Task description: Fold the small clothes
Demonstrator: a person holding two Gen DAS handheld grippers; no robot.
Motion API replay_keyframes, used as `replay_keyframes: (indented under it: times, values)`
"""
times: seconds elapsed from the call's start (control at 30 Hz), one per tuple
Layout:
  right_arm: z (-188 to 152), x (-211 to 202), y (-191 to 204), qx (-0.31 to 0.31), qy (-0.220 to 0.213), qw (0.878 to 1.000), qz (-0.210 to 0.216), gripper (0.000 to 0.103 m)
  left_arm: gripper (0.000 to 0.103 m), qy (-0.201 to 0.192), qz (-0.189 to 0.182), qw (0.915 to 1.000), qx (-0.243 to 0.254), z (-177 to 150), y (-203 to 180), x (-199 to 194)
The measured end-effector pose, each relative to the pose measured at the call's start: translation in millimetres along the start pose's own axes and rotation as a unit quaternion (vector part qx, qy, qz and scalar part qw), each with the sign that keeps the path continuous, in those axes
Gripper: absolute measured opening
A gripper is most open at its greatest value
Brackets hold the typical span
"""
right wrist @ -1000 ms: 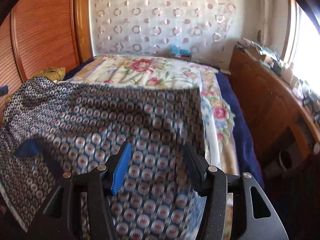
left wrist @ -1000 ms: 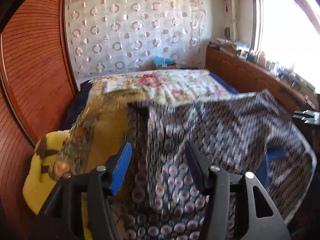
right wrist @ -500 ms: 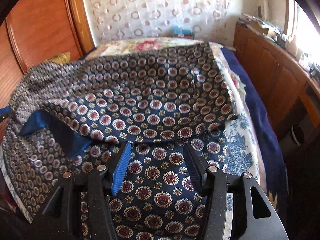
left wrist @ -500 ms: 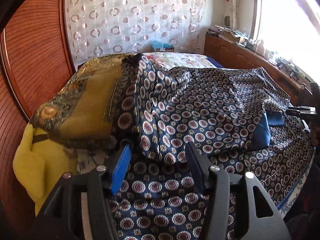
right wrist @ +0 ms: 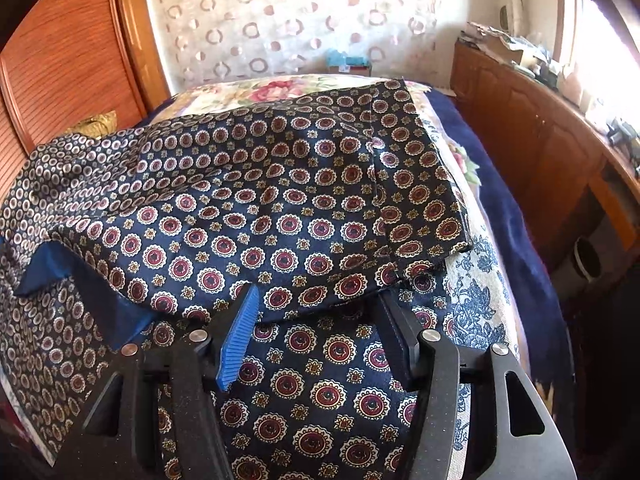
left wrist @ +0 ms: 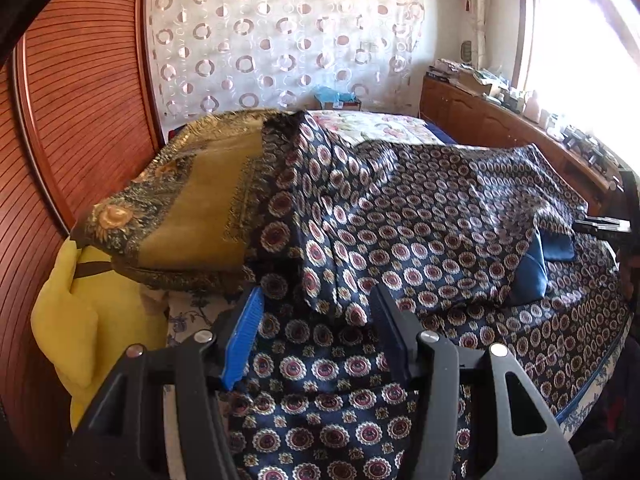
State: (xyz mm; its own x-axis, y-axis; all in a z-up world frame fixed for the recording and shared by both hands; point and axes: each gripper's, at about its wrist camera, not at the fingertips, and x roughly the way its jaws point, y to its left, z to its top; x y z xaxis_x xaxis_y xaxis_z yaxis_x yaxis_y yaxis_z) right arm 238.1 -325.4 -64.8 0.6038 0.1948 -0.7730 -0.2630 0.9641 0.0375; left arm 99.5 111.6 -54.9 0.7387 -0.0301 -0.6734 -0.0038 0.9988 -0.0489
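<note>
Patterned garment [left wrist: 420,216] between both half-open tools

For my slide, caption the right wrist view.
Right tongs open over a folded navy medallion-print garment on the floral bed.

Small clutter [left wrist: 576,140] along the wooden counter [left wrist: 500,120], too washed out by window glare.
</note>
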Motion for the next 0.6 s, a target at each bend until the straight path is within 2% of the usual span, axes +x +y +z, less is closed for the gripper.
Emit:
replay_keyframes:
  times: [0.03, 0.13, 0.27, 0.37, 0.43, 0.6]
  values:
    - [0, 0, 1, -0.001, 0.000, 1.000, -0.002, 0.060, 0.040, -0.003, 0.001, 1.0000, -0.004, 2, 2, -1]
    - [0, 2, 5, -0.009, 0.002, 1.000, -0.011, 0.061, 0.032, -0.012, 0.003, 0.9999, -0.011, 9, 6, -4]
    - [0, 2, 6, -0.012, 0.002, 1.000, -0.015, 0.062, 0.031, -0.020, 0.015, 0.9997, -0.006, 17, 5, -4]
    - [0, 2, 5, -0.011, 0.003, 1.000, -0.013, 0.062, 0.025, -0.025, 0.024, 0.9994, 0.002, 21, 2, -3]
    - [0, 2, 6, -0.012, 0.003, 1.000, -0.015, 0.062, 0.020, -0.021, 0.030, 0.9993, 0.010, 23, -1, 2]
    - [-1, 2, 6, -0.010, 0.002, 1.000, -0.017, 0.062, 0.017, 0.001, 0.043, 0.9990, 0.012, 23, -1, 18]
